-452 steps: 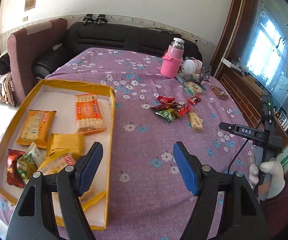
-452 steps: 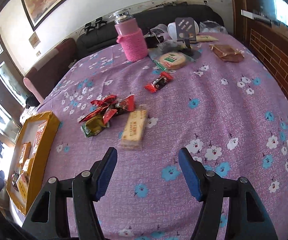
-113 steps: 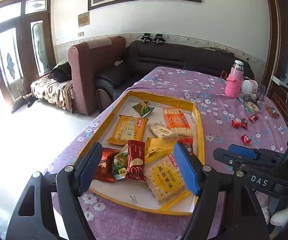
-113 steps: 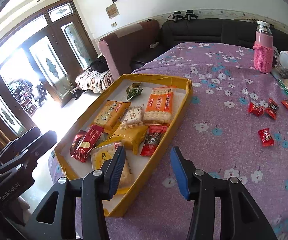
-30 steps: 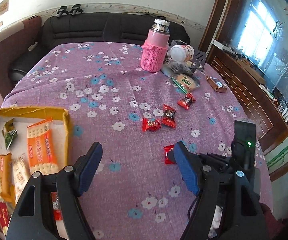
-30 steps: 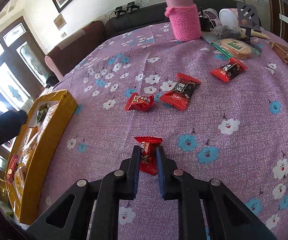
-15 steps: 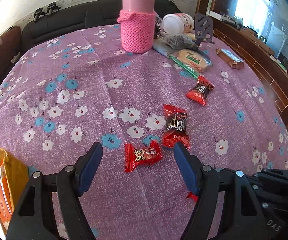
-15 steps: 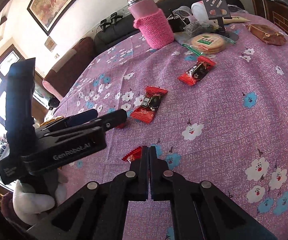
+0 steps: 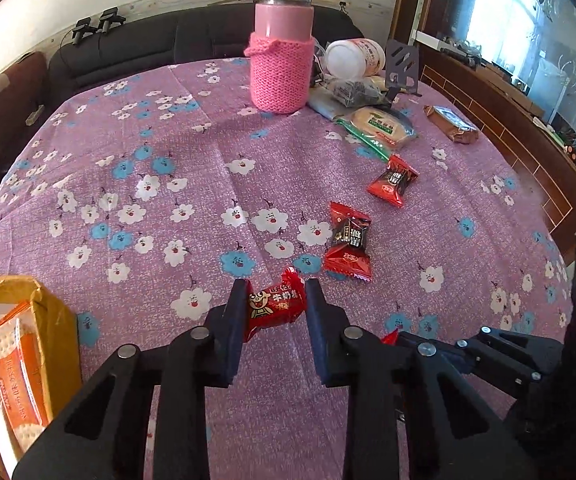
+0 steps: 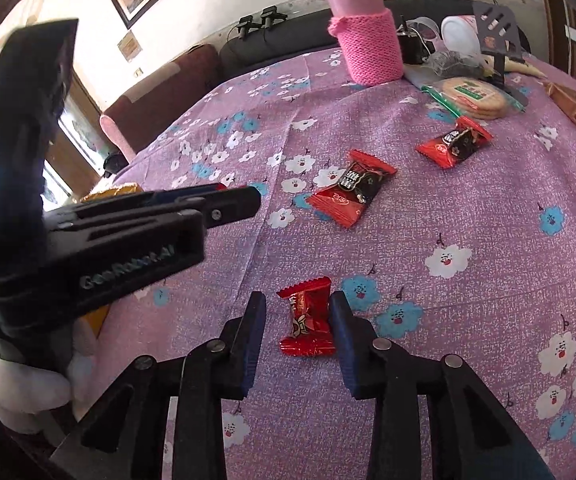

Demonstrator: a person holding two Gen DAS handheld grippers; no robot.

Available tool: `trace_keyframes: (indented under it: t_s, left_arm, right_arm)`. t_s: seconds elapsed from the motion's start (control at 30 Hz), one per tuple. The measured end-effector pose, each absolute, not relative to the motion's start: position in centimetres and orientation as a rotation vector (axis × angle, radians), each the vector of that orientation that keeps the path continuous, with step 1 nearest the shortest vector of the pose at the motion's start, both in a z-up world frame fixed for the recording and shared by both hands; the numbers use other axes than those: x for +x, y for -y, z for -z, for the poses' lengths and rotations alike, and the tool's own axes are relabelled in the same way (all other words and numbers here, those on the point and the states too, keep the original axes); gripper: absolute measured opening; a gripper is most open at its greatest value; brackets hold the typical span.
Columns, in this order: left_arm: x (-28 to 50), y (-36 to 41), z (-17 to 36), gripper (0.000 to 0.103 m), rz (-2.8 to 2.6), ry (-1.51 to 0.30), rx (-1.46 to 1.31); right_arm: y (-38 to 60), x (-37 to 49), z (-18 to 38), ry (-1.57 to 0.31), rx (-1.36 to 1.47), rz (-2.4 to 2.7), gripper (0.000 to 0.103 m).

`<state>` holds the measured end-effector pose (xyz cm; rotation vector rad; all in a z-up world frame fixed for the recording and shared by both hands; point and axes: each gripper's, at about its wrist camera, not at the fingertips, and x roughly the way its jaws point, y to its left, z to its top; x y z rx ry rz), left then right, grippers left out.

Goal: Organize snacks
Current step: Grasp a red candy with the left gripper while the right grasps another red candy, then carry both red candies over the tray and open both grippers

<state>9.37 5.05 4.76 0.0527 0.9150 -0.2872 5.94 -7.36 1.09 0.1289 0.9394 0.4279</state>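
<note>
Left tool [image 9: 275, 307] closing, pads pressed on a red milk candy [image 9: 273, 305] low over the purple floral bench [image 9: 191, 168]. Right tool [image 10: 295, 320] opening — a small red candy [image 10: 308, 320] lies on the cloth between its pads, touching only the right one. Yellow tray [image 9: 53, 320] of crackers at the bench's left edge.
</note>
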Motion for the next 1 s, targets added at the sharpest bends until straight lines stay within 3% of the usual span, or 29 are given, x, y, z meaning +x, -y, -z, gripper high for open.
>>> trace_keyframes:
  t_s: [0.07,0.5,1.0]
  left_arm:
    - [8.1,-5.9,-5.9,0.026,0.285,-0.896,0.033]
    - [-3.0,-17.2,-12.0,0.026,0.106,-0.748,-0.110]
    - [-9.5,-28.2,-6.7,0.026,-0.124,-0.797,-0.301]
  right_arm:
    - [7.0,5.8,-1.0,-0.940,0.095,-0.413,0.020]
    - [6.6,3.5,-3.9,-0.821,0.133,-0.436,0.019]
    - [-10.8,-3.2,-7.4,-0.911,-0.012,-0.794,0.018]
